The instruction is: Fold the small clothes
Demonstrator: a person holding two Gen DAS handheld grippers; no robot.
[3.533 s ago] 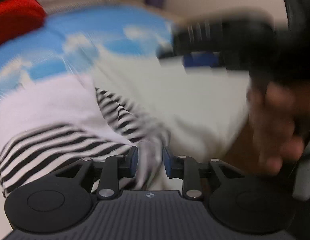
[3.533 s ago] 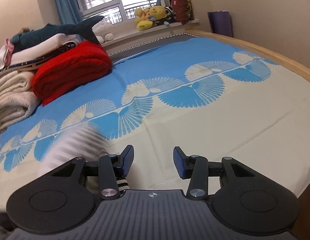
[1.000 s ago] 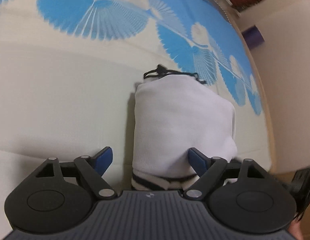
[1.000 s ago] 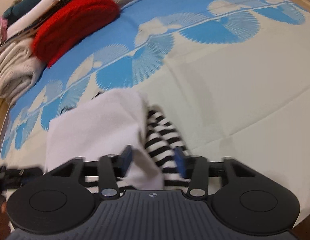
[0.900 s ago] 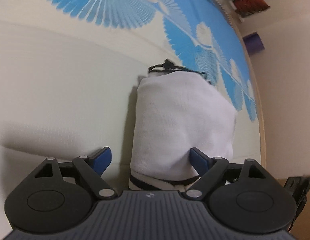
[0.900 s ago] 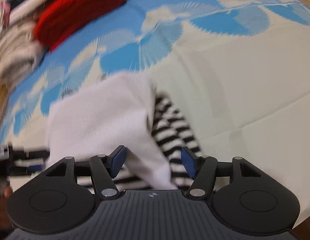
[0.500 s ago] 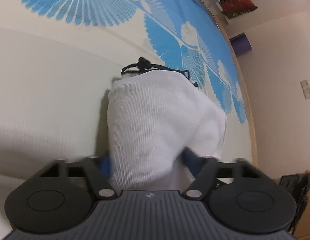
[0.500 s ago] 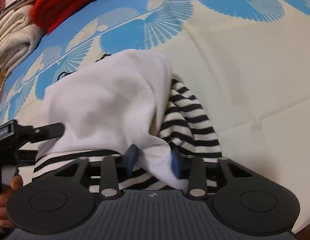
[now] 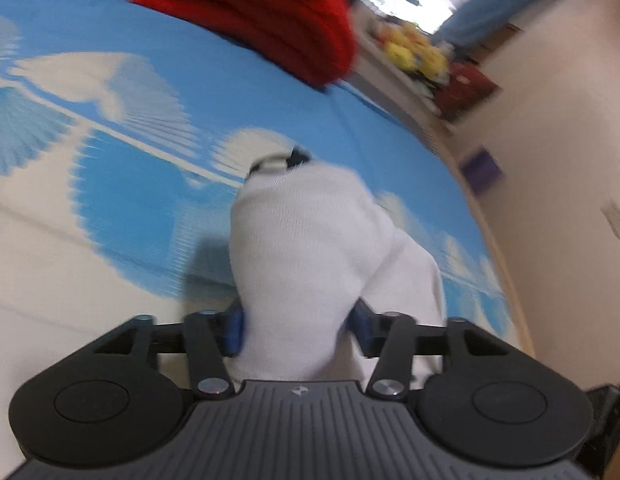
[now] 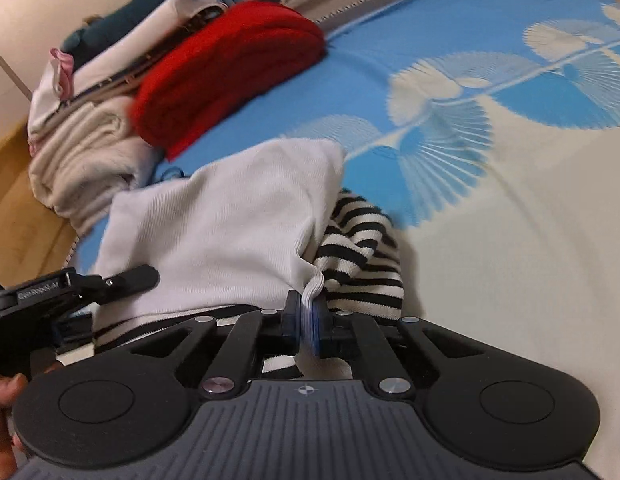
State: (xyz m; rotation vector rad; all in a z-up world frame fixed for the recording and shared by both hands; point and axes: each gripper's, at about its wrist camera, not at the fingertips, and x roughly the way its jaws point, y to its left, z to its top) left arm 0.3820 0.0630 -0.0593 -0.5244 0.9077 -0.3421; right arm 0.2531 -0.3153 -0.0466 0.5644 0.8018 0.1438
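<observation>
Presently one garment (image 10: 214, 232), white with striped sleeve (image 10: 362, 256), on the bed (image 10: 510, 220). Right gripper (image 10: 306, 324), just closed, pinches its hem; left gripper (image 9: 296, 330), reopening slightly, clamps its bunched bulk. Background blurred.

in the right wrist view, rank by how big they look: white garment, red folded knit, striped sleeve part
1. white garment, though it lies nearest the camera, which inflates it
2. red folded knit, lying farther back
3. striped sleeve part, clearly smallest
</observation>
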